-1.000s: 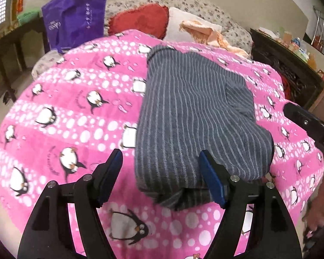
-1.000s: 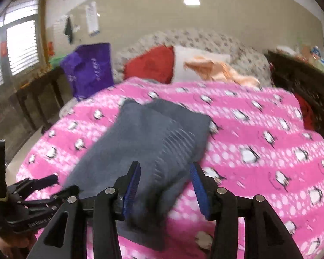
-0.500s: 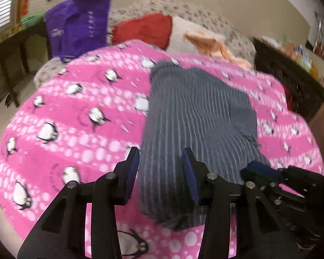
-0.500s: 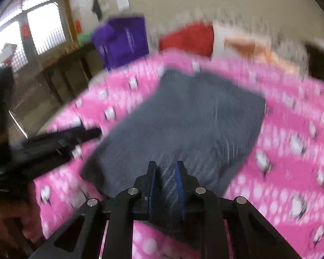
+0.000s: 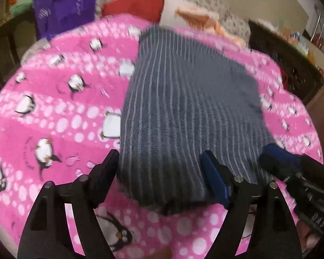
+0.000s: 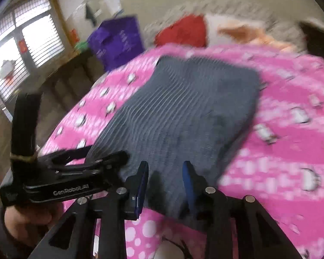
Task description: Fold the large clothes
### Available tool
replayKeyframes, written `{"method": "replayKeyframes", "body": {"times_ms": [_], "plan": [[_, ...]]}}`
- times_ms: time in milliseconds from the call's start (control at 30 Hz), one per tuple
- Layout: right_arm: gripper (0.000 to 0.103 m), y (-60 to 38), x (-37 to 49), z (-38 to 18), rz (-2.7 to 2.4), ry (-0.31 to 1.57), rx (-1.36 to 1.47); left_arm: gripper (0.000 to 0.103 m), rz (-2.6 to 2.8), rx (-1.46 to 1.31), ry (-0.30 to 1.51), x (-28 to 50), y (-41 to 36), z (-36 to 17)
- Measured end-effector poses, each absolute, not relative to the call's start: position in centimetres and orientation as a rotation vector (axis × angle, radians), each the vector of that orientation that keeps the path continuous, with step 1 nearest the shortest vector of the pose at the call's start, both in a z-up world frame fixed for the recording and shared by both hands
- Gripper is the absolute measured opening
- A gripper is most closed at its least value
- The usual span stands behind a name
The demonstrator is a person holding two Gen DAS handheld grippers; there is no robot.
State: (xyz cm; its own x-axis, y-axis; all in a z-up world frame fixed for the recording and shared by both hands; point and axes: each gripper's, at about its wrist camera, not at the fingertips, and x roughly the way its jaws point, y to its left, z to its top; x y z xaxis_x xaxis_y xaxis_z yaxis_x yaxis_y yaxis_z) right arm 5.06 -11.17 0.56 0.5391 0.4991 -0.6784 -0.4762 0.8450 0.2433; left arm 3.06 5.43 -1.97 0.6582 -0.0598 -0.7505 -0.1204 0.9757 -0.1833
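Both grippers have just reopened: the left gripper (image 5: 162, 172) wide, the right gripper (image 6: 165, 182) narrower, each astride the garment's (image 5: 183, 108) six-o'clock edge, pads apart. One folded garment, one blanket (image 5: 54, 118).

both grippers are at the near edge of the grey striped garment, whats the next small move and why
Probably close both on that near edge: the left gripper and right gripper, jaws just reopened, straddle the folded grey striped garment without pinching it, flat on the pink blanket.

Beige wall (image 6: 172, 4), shuttered window (image 6: 32, 34), dark cabinet (image 5: 287, 64).
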Motion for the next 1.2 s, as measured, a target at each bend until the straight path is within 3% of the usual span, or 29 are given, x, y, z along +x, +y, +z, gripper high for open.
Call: {"method": "replayKeyframes", "body": {"times_ms": [33,100,133,400,667,1200], "plan": [[0.032,-11.8,4.0,1.6,0.520,0.769,0.019,0.080,0.038,-0.209,0.824,2.5,5.1,-1.3],[0.033,-12.7,2.7,2.6,0.432,0.741,-0.024,0.098,0.046,-0.160,0.772,1.7,4.4,0.0],[0.033,-13.1,2.2,2.9,0.372,0.752,-0.051,0.103,0.077,-0.115,0.783,1.6,3.9,0.4],[0.033,-15.3,-0.4,3.6,0.285,0.777,-0.034,0.103,0.244,-0.001,0.828,1.6,1.8,2.7],[0.033,-15.6,-1.4,4.2,0.280,0.753,-0.025,0.103,0.209,-0.060,0.870,0.7,1.0,3.0],[0.033,-16.3,-5.6,7.9,0.263,0.672,0.003,0.103,0.143,-0.069,0.800,-3.3,-1.2,6.3]]}}
